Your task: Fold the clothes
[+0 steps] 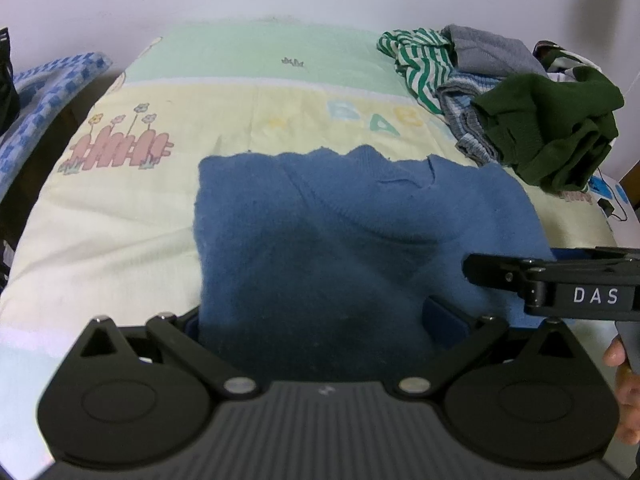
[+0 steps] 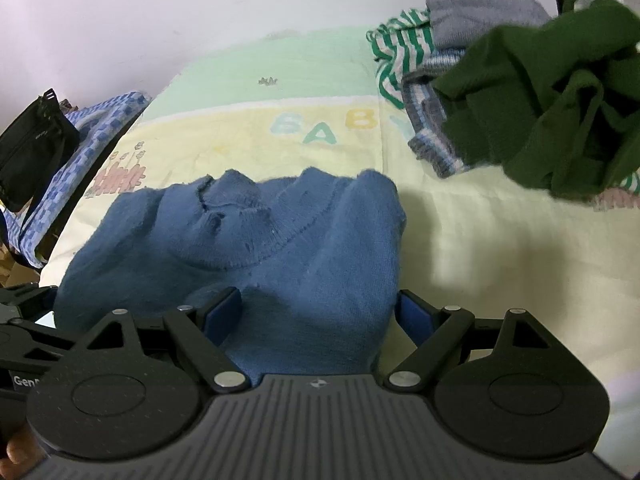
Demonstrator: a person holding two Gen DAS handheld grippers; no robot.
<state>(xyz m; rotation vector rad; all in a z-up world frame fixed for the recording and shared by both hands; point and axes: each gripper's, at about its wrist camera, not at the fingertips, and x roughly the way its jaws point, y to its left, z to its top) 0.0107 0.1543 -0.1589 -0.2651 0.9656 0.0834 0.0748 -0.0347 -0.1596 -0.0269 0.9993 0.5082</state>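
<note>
A blue knit sweater (image 1: 340, 240) lies folded into a rough rectangle on a pastel baby blanket (image 1: 120, 216), collar towards the far side. My left gripper (image 1: 318, 320) is open at the sweater's near edge, and the cloth fills the gap between its blue pads (image 1: 444, 316). In the right wrist view the same sweater (image 2: 280, 240) lies in front of my right gripper (image 2: 320, 310). It is open too, one finger resting on the sweater and the other just off its right edge. The right gripper's black body (image 1: 560, 284) enters the left wrist view from the right.
A heap of unfolded clothes sits at the back right: a dark green sweater (image 1: 552, 128), a green-striped garment (image 1: 420, 60) and a grey knit (image 1: 492, 52). A blue checked cloth (image 1: 48, 88) and a black pouch (image 2: 32, 148) lie off the blanket's left side. A wall stands behind.
</note>
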